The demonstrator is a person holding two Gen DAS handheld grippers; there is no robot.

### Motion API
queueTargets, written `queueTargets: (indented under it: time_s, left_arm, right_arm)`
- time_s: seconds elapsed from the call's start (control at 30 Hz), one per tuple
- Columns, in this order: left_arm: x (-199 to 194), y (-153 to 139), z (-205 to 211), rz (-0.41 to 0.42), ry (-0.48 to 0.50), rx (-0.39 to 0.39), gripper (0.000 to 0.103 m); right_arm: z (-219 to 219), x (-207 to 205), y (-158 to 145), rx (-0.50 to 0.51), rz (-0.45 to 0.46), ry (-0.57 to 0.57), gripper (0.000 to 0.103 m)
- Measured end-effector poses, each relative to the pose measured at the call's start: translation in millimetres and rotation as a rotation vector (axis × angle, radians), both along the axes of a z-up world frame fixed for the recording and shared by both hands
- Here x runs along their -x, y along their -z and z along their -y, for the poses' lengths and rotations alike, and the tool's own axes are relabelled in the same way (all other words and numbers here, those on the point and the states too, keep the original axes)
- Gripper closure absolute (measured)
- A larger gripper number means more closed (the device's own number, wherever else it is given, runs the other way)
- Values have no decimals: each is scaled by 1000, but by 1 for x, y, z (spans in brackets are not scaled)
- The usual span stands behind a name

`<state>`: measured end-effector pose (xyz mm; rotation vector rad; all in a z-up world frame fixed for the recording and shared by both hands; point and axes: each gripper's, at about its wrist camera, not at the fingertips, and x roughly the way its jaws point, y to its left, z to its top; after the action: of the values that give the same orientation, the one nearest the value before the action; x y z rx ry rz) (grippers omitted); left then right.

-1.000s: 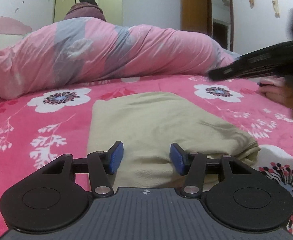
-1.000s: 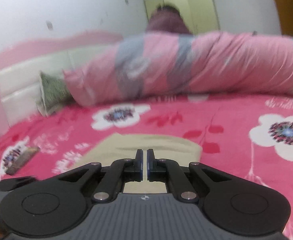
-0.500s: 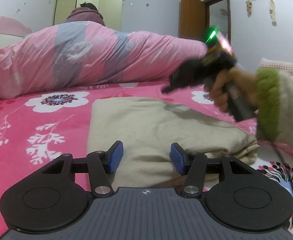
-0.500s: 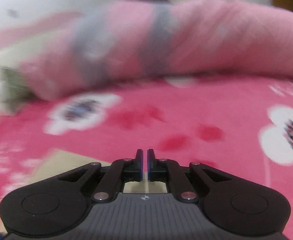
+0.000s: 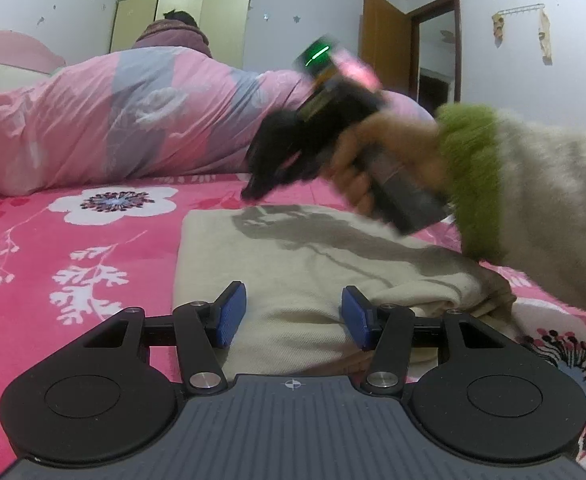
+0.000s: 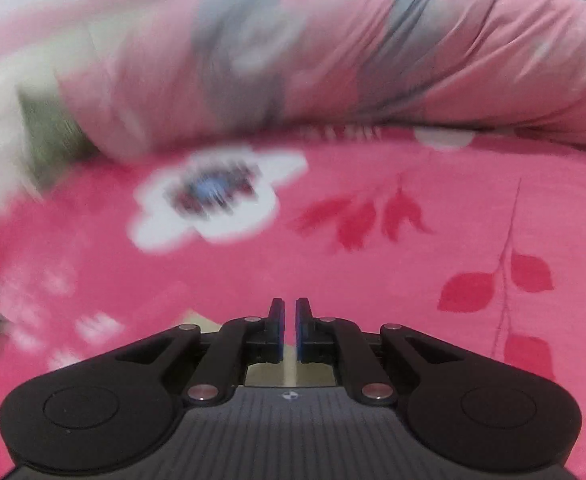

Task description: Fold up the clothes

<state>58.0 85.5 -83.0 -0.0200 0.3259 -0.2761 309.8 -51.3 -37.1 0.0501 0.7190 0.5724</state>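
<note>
Folded beige garment (image 5: 293, 264) lying flat on the bed (image 5: 73, 248), on the pink floral blanket, near edge toward the left wrist camera, far edge toward the rolled pink-and-grey quilt (image 5: 133, 120). Thicker bunched fold along its right side.

Left gripper (image 5: 294, 314) low over the garment's near edge, fingers (image 5: 229, 314) released, standing apart with only cloth seen between and below; pads not pressing on the fabric, as far as can be told.

Right gripper (image 5: 253, 190) above the garment's far edge, blurred, tip pointing down and to the left, casting a shadow on the beige cloth. Gripped by a hand (image 5: 377, 160) coming out of a fuzzy sleeve (image 5: 533, 208) with a green cuff. Seen in the right wrist view (image 6: 289, 330): fingers clenched, blue pads nearly touching with a thin slit between, nothing gripped. Beneath them a sliver of beige cloth; ahead, pink blanket with a white flower and red leaves, then the quilt, all smeared by motion blur.

Beyond the bed: pale wardrobe (image 5: 181, 20), brown door (image 5: 385, 48) standing open, wall hooks (image 5: 521, 10) at the right. Behind the quilt, a person's dark hair and mauve collar (image 5: 173, 32), back to the camera.
</note>
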Motion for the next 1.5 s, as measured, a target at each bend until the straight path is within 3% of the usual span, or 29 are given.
queueTargets:
  time_s: [0.1,0.2,0.33,0.47,0.6,0.67,0.77,0.93,1.0,1.1,1.23,1.33,1.5]
  left_arm:
    - [0,0,-1,0,1,11,50]
    - [0,-1,-3,-7,2,23,49]
    - [-1,-5,-6,-28,1,48,48]
    - [-2,-17,-9,-68,-5,55,47]
    - [-1,-39,1,-35,-10,-18,42]
    - [-8,-49,7,-46,-18,-15,41]
    - [-28,-53,20,-140,-64,-34,41]
    - [-50,-41,35,-295,-151,-113,40]
    - [-50,-41,36,-307,-165,-116,40]
    - [-53,-43,37,-335,-187,-123,39]
    - [-56,-44,44,-361,-206,-149,38]
    - [-56,-44,49,-361,-215,-169,38]
    - [-57,-45,53,-367,-226,-192,37]
  right_arm:
    - [40,50,-33,-48,71,-50,97]
    - [69,97,-41,-21,102,-125,97]
    - [97,168,-27,57,183,-145,97]
    - [114,194,-6,-26,123,-95,97]
    - [115,206,5,-88,113,-100,97]
    - [112,209,13,-112,107,-126,97]
    - [106,208,35,-94,77,-115,98]
    - [114,215,22,-92,103,-83,98]
    - [124,212,14,-102,130,-27,97]
    - [136,200,19,-131,99,33,97]
    - [140,196,46,-144,39,62,98]
    - [148,195,52,-222,12,89,98]
    - [152,196,50,-231,8,82,98]
